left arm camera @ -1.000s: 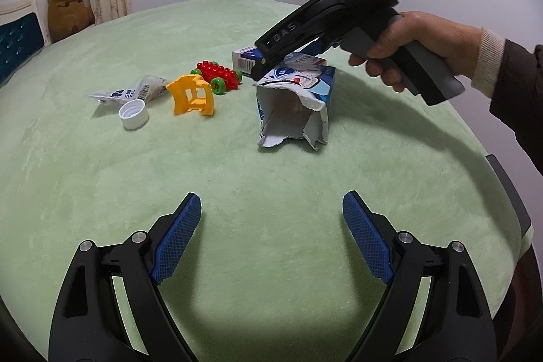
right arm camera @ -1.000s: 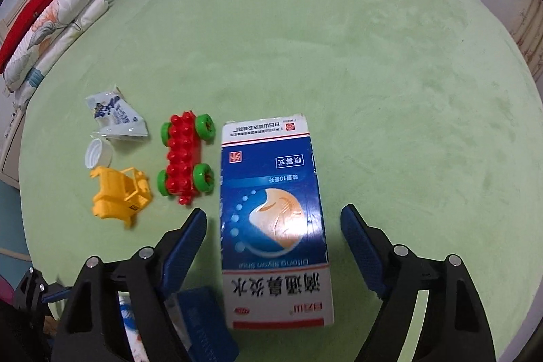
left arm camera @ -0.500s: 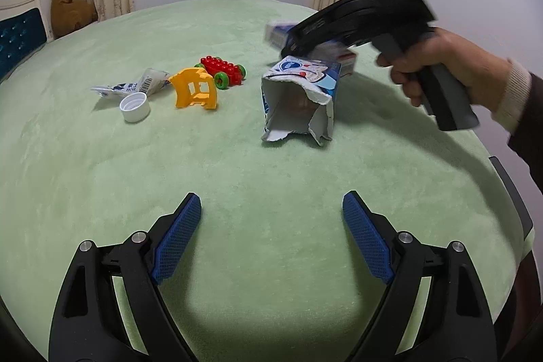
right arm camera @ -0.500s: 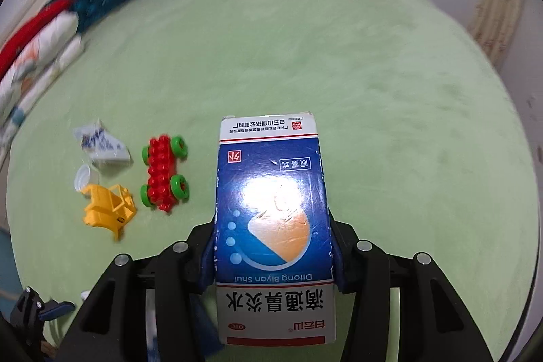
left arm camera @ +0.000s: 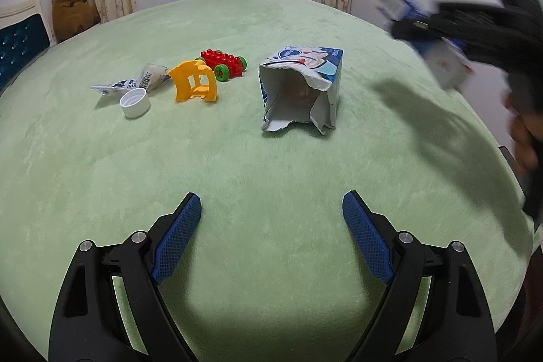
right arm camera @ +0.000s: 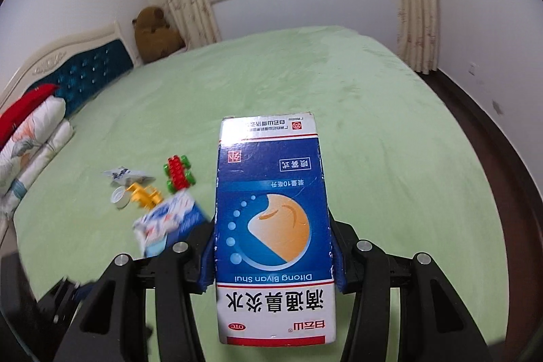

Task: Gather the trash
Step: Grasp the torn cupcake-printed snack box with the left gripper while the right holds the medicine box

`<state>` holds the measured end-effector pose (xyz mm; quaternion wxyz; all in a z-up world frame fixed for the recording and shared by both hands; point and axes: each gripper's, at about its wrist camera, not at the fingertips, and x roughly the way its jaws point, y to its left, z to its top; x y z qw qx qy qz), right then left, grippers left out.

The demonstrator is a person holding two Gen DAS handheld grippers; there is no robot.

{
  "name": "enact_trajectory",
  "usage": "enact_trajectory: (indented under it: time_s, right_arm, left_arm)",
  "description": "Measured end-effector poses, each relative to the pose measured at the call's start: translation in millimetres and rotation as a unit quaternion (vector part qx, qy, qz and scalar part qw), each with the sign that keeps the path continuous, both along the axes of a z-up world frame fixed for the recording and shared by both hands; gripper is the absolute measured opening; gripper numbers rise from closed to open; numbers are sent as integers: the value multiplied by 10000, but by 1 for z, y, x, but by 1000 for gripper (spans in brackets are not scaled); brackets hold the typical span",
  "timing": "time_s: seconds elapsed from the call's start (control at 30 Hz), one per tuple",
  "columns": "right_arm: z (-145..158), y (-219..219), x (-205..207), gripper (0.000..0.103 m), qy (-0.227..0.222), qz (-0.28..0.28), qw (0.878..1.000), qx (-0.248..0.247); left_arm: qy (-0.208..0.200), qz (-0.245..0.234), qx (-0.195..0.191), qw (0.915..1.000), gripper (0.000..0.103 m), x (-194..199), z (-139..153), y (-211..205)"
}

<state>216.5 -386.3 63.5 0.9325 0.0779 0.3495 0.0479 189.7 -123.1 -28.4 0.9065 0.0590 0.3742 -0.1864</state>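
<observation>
A: Which step is this?
B: Carrying, I'd judge. The right gripper (right arm camera: pixel 273 255) has its fingers pinching the box (right arm camera: pixel 273 226) by its long sides, lifted clear of the bed (right arm camera: pixel 373 124). Next it needs somewhere to go; the torn carton (left arm camera: pixel 300 90) lies on its side with its mouth open, and that looks like the likely bin, though I can't be sure.
A: How does the box sit?
B: Its long axis runs straight out along the fingers, far end pointing ahead of the tips, printed face up toward the camera.
A: And the left gripper (left arm camera: pixel 271 219)?
B: Fingers spread, holding nothing, hovering over bare bedding. Well ahead of its tips lie the carton, a wrapper (left arm camera: pixel 135 82) and a cap (left arm camera: pixel 135 98), with two toys between.
</observation>
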Motion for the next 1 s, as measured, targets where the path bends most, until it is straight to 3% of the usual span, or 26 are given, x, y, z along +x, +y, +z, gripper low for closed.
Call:
enact_trajectory:
  time_s: [0.13, 0.37, 0.8, 1.0]
  right_arm:
    - [-9, -6, -49, 50, -36, -98, 9999, 71]
    - [-25, -33, -117, 51, -246, -463, 9961, 706]
    - [-39, -28, -130, 51, -506, -311, 9964, 611]
    - [-49, -32, -123, 51, -435, -314, 9961, 698]
  left_arm:
    - [43, 36, 50, 10000, 87, 0, 0, -1]
    - [306, -53, 4, 9995, 88, 17, 9, -4]
    - [395, -759, 23, 9963, 88, 60, 26, -38]
    - [391, -773, 89, 9962, 88, 86, 23, -49]
